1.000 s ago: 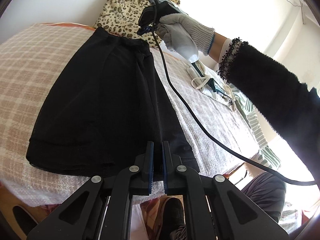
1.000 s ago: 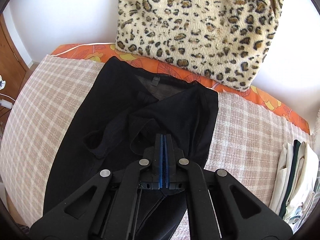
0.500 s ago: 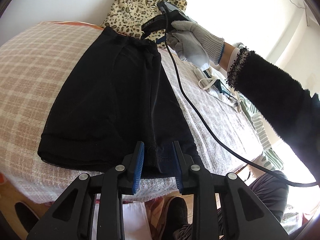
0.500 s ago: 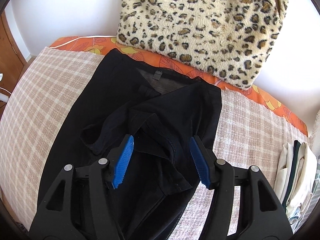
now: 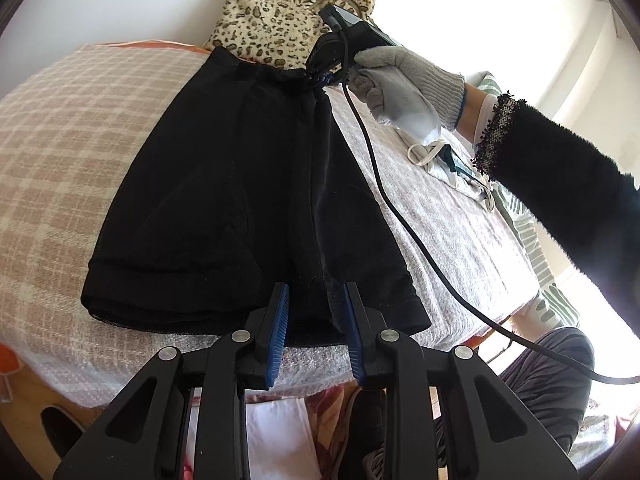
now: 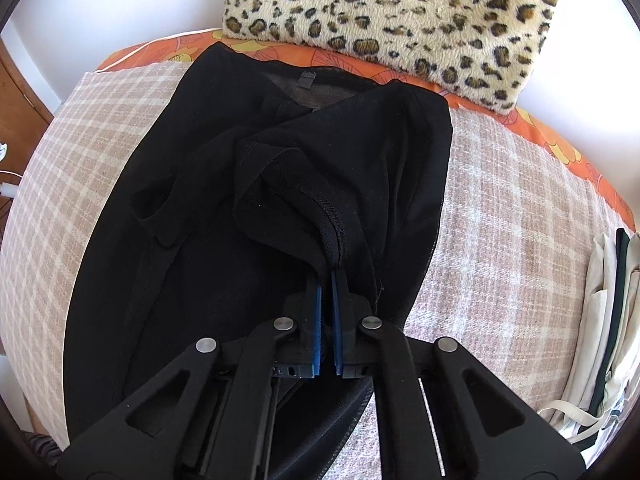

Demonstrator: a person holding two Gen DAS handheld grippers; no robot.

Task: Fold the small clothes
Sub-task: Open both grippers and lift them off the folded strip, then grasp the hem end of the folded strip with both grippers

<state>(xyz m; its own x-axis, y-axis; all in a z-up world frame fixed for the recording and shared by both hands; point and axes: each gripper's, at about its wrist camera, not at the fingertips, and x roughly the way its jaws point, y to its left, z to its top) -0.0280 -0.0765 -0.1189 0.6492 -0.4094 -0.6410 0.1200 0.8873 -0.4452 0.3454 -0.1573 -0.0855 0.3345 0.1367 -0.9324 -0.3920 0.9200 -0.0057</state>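
Observation:
A black skirt (image 5: 240, 184) lies lengthwise on the checked beige cover, waistband at the far end, hem toward me. My left gripper (image 5: 314, 298) is open, its blue pads straddling the near hem at its right part without closing on it. My right gripper (image 6: 327, 276) is shut on a bunched fold of the black skirt (image 6: 304, 184) near the waistband. The right gripper also shows in the left wrist view (image 5: 320, 74), held by a gloved hand at the skirt's far right corner.
A leopard-print bag (image 6: 400, 12) stands behind the waistband against the wall. Folded light clothes (image 6: 608, 300) lie at the right of the bed. The right gripper's black cable (image 5: 400, 216) runs across the cover. An orange floral sheet (image 6: 560, 144) edges the far side.
My left gripper opened from shut and stands around the near hem. My right gripper opened half a second ago, then shut on the fold near the waistband and lifted it a little.

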